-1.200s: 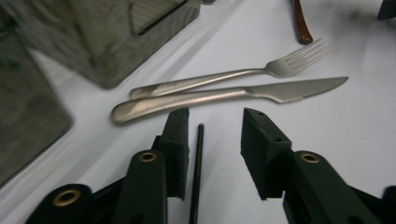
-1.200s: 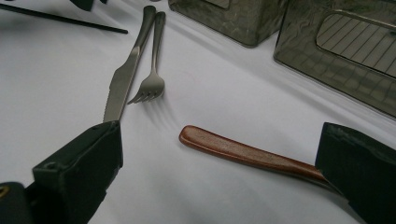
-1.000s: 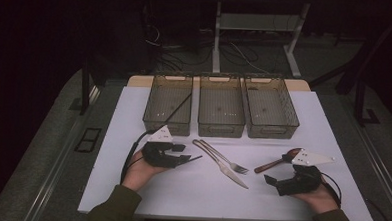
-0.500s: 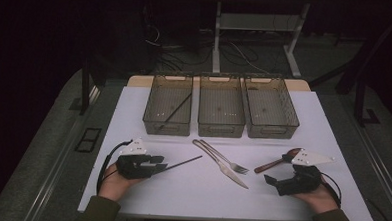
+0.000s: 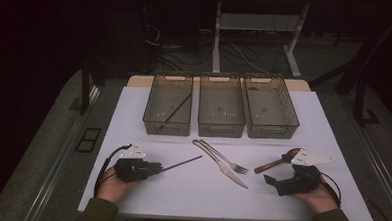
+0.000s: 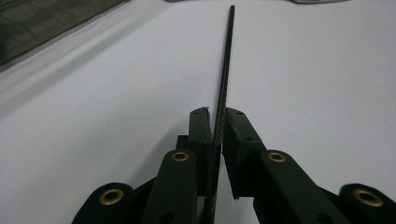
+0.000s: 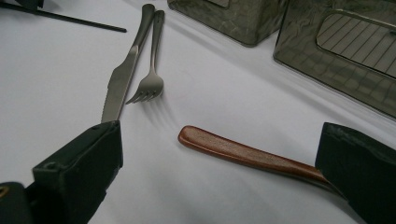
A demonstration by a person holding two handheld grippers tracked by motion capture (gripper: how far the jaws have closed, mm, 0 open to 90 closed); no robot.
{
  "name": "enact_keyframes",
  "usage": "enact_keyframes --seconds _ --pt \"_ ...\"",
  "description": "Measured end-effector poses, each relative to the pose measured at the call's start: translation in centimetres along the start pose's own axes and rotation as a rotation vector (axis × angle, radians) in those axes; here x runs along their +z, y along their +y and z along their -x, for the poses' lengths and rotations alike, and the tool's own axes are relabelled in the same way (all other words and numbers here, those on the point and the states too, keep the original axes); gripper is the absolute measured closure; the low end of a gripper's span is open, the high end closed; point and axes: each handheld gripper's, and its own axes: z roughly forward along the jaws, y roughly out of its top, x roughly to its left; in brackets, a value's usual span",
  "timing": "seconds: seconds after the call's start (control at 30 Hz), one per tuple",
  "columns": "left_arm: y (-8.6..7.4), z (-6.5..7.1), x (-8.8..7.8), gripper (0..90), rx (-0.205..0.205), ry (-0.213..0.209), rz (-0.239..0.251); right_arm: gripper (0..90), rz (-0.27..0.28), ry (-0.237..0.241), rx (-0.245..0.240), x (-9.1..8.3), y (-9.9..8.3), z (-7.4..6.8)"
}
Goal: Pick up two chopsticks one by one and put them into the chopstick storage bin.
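A white table point(image 5: 134, 113) carries three clear bins point(image 5: 221, 111) along its far side, a second dark stick lying in the left one. At the near left, the left gripper point(image 5: 156, 167), whose jaws have just been closing, is clamped on a thin black chopstick point(image 6: 224, 79) pointing right toward the knife point(image 5: 226, 169) and fork point(image 5: 224, 159). At the near right, the right gripper point(image 5: 270, 180) has its jaws apart beside a wooden-handled spoon point(image 7: 243, 154).

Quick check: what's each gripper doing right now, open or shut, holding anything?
Left gripper: jaws just closing, pinched on the thin black stick.
Right gripper: open, holding nothing, wooden handle lying between its jaws.
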Motion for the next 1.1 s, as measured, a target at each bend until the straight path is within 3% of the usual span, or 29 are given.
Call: enact_keyframes --seconds 0.87,0.93,1.1 --pt "0.04 -0.14 0.32 85.2 0.011 -0.009 -0.016 0.4 0.002 0.001 0.003 -0.03 0.01 0.02" --pt "0.2 -0.13 0.11 85.2 -0.005 -0.012 0.002 0.4 0.004 0.001 0.002 -0.06 0.02 0.0" --pt "0.72 0.05 -0.44 85.2 -0.001 -0.009 0.006 0.4 0.003 0.002 0.002 -0.05 0.02 0.02"
